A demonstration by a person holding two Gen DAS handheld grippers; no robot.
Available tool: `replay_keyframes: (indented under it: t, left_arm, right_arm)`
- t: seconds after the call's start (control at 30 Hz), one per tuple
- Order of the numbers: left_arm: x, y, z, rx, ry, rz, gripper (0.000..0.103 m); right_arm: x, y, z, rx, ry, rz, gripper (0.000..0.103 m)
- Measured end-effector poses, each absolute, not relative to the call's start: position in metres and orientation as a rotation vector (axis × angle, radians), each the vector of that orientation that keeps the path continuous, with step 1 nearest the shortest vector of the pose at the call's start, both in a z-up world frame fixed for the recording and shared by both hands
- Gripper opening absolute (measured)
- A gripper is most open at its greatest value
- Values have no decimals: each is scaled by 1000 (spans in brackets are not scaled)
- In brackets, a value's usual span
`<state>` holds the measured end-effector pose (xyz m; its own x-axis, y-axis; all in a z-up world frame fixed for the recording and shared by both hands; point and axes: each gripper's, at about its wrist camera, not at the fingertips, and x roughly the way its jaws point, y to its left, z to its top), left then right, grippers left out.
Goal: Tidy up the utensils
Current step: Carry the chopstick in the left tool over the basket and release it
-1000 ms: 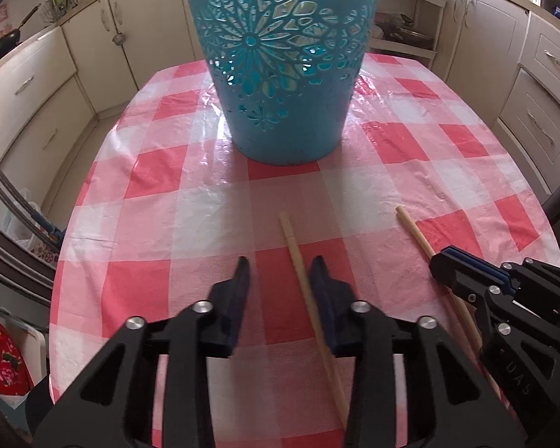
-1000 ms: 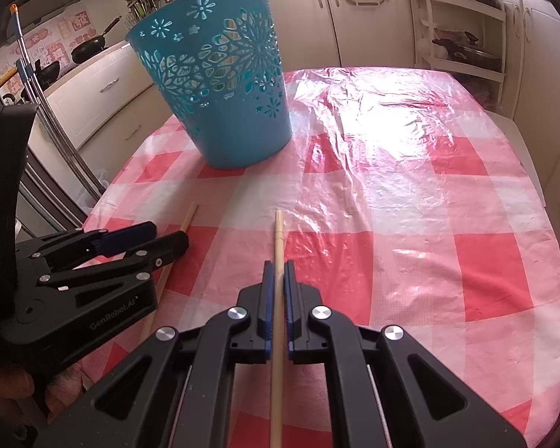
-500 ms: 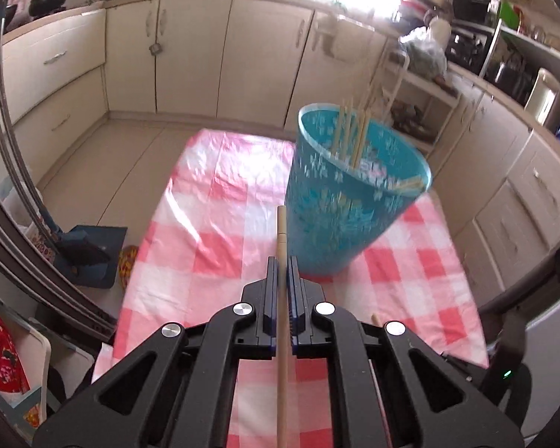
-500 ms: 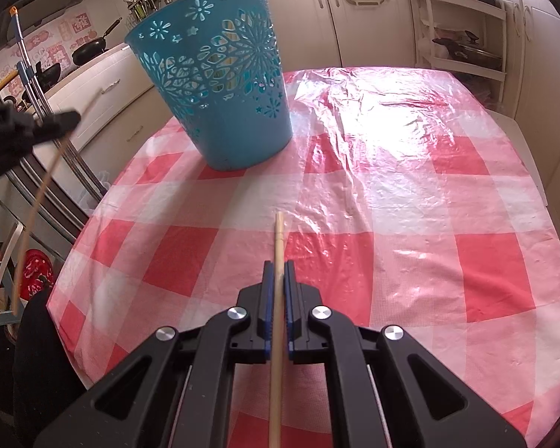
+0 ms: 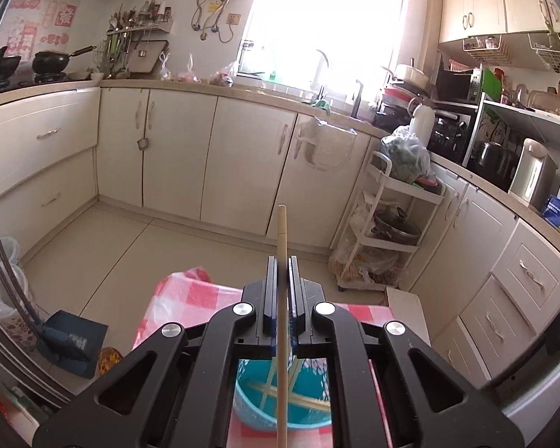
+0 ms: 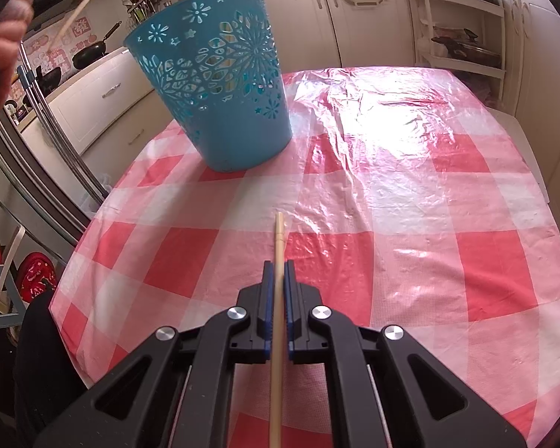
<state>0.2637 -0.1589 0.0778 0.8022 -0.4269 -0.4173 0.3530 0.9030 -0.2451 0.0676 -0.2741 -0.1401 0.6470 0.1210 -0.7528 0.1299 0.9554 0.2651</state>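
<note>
The left gripper (image 5: 281, 291) has risen above the blue basket (image 5: 280, 403) at 6 o'clock, fingers clamping a chopstick (image 5: 281, 246), while the right gripper (image 6: 279, 295) grips another chopstick (image 6: 278, 261).

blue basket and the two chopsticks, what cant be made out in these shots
- Left wrist view: most of the blue basket is hidden by the left gripper; the sticks inside cannot be counted.
- Left wrist view: the held chopstick is cut off by the bottom edge.
- Right wrist view: the right gripper holds a second chopstick, also cut off at the bottom edge.
- Right wrist view: the basket's inside is hidden by its wall.
</note>
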Motion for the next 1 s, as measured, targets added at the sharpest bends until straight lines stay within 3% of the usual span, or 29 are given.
replay_keyframes:
  t: [0.3, 0.73, 0.8, 0.87, 0.93, 1.0]
  left_arm:
    - [314, -196, 55, -198, 458, -348, 5]
    - [300, -203, 10, -48, 552, -325, 6]
    - [290, -195, 5, -24, 573, -317, 13]
    - [277, -184, 3, -19, 584, -293, 45]
    - [258, -165, 2, -27, 571, -266, 58]
    - [241, -148, 1, -27, 571, -256, 63]
  right_arm:
    - [71, -273, -141, 286, 866, 0, 6]
    - [73, -273, -141, 292, 865, 3, 6]
    - [73, -273, -141, 289, 866, 3, 6]
    - [73, -272, -141, 282, 868, 4, 6]
    - [74, -271, -140, 271, 869, 4, 7]
    - [74, -268, -140, 260, 870, 9, 11]
